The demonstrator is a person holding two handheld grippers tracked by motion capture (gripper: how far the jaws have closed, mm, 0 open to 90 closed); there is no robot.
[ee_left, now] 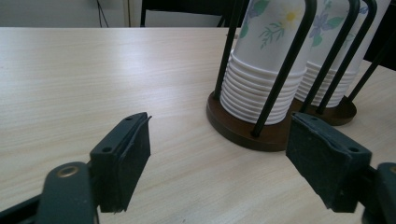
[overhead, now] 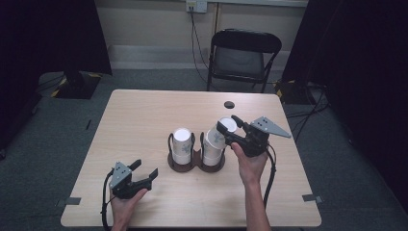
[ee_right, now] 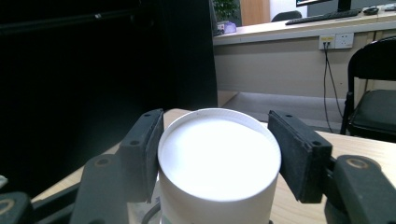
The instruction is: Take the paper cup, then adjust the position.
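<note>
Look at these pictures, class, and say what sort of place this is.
Probably an office or lab room set up for recording: a pale wooden table on grey carpet, a black folding chair under a wall socket, black curtains at the sides, and a desk with a keyboard behind.

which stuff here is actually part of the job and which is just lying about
In the job:
- top paper cup, upside down, clamped by the right gripper
- right cup stack under it
- wire cup holder
- left cup stack
- left gripper, open, resting on the table

Lying about:
- folding chair
- wall socket and its cables
- round hole in the table
</note>
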